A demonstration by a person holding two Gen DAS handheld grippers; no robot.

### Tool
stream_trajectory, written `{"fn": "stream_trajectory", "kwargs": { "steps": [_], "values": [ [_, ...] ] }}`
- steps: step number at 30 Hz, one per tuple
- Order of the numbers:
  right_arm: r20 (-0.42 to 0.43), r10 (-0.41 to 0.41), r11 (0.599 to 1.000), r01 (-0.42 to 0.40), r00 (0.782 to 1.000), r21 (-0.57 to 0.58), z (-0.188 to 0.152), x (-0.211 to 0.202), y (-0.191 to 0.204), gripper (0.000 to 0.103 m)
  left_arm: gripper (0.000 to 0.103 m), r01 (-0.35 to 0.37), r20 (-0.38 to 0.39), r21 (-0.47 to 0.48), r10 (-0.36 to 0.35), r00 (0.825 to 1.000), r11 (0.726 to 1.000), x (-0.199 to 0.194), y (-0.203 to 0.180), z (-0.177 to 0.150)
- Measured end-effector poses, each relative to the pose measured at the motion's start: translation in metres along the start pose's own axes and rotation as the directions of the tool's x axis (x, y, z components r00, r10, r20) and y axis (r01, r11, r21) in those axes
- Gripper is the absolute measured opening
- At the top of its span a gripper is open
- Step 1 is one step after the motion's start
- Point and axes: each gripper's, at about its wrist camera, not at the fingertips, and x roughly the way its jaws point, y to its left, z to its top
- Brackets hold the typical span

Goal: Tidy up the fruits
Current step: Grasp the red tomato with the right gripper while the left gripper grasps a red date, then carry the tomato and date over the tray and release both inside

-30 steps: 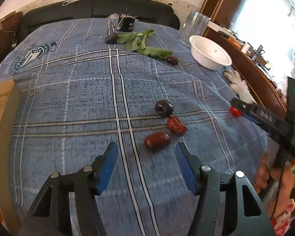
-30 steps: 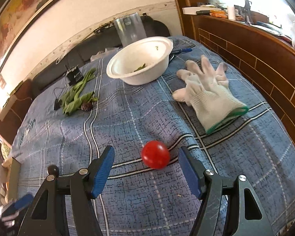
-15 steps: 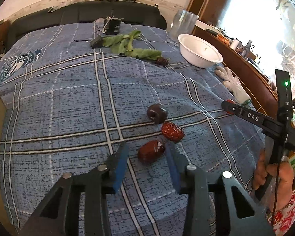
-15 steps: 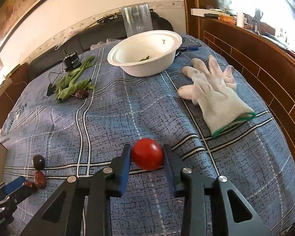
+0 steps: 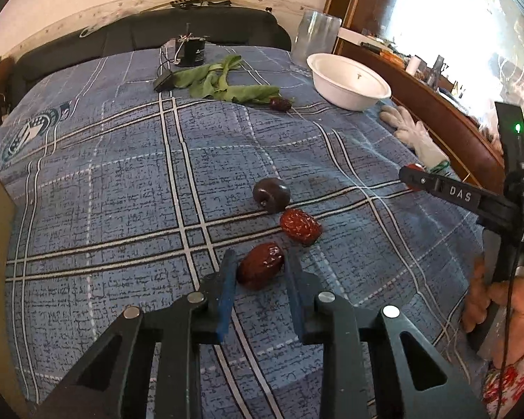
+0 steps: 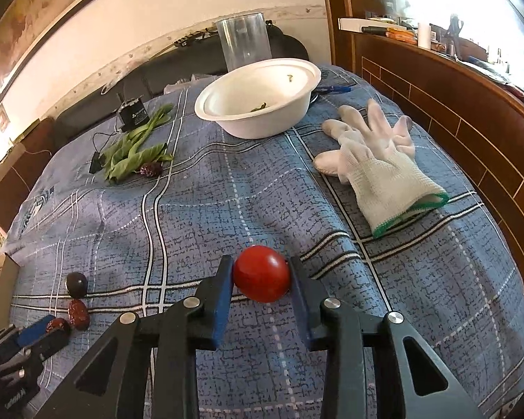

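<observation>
both tools loaded. my right tool point(image 6: 261, 281) is clamped on the tomato point(image 6: 262, 273), lower centre of the right wrist frame, pads touching both sides. my left tool point(image 5: 258, 274) is closed around a red date point(image 5: 261, 270), lower centre of the left wrist frame; the pads look touching, though the right side shows a sliver i can't be sure of.

risks, my guess: the tomato is smooth and round, so it could squirt out forward or bruise if i squeeze harder. the date is gripped near its tip end and may pivot or drop on lift. the soft checked cloth point(image 6: 227, 209) could snag a pad.

looks: tomato glossy, red, unblemished. date wrinkled, dark red-brown, oblong. another date point(image 5: 299, 226) and a dark plum point(image 5: 271, 195) sit just beyond, apart from my tool. white bowl point(image 6: 258, 118) upper centre.
</observation>
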Motion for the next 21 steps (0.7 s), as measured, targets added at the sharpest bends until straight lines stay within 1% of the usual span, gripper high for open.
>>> {"fn": "stream_trajectory", "kwargs": {
  "steps": [4, 10, 16, 17, 19, 21],
  "values": [
    [0.017, 0.006, 1.0, -0.006, 1.0, 0.001, -0.001, -0.004, 0.001, 0.033, 0.026, 0.021, 0.007, -0.042, -0.02, 1.0, 0.999, -0.002, 0.005, -0.001],
    [0.041, 0.027, 1.0, -0.027, 0.999, -0.007, -0.004, -0.011, 0.005, 0.033, 0.026, 0.021, 0.022, -0.049, -0.02, 1.0, 0.999, -0.005, 0.006, -0.001],
    [0.063, 0.038, 0.999, -0.036, 0.997, -0.024, -0.008, -0.018, 0.015, 0.033, 0.026, 0.042, 0.027, -0.052, -0.041, 0.999, 0.998, -0.012, 0.004, -0.005],
    [0.055, 0.034, 0.999, -0.033, 0.998, -0.026, -0.008, -0.018, 0.02, 0.033, 0.026, 0.04, 0.032, -0.049, -0.038, 0.999, 0.998, -0.015, 0.003, -0.006],
    [0.046, 0.056, 0.998, -0.055, 0.997, -0.026, -0.011, -0.023, 0.027, 0.033, 0.026, 0.039, 0.047, -0.057, -0.036, 0.998, 0.998, -0.024, 0.004, -0.008],
    [0.053, 0.079, 0.996, -0.077, 0.995, -0.042, -0.014, -0.034, 0.04, 0.033, 0.026, 0.065, 0.07, -0.097, -0.058, 0.996, 0.993, -0.039, 0.01, -0.011]
  ]
}}
